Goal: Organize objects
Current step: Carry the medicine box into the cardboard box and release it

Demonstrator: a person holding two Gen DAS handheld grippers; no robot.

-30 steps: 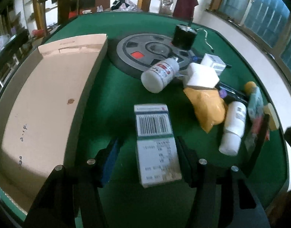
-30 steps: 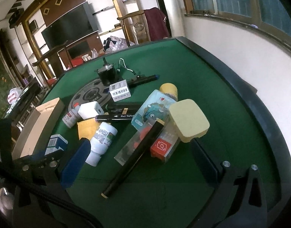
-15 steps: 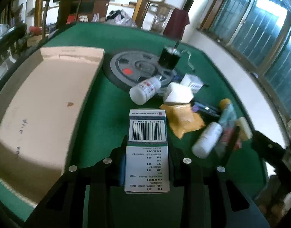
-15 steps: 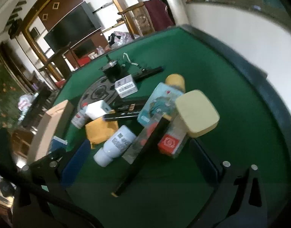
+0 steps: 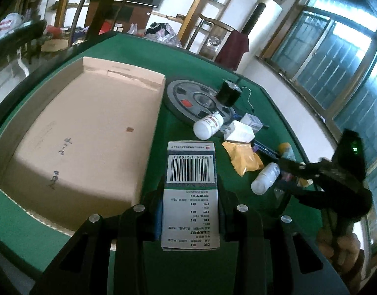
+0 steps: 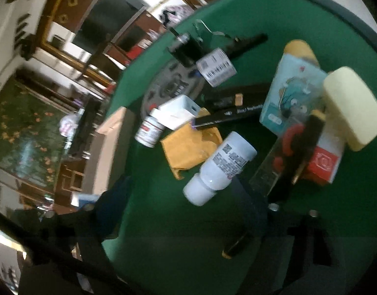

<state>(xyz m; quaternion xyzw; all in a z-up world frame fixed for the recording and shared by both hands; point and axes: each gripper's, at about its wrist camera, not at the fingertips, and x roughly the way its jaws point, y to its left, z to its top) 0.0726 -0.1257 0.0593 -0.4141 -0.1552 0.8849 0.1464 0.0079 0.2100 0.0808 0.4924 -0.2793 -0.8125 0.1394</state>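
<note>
Green table (image 5: 193, 49), left claw (image 5: 190, 211) clamping carton (image 5: 191, 184)

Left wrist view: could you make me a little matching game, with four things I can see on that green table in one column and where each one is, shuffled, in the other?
Things:
1. medicine box
2. cardboard tray
3. black cylinder
4. yellow packet

Places:
A. standing on the grey disc
B. lying flat, just in front of the white block
C. clamped between the left tongs
D. on the left side of the table, nothing in it

Pairs: 1-C, 2-D, 3-A, 4-B
</note>
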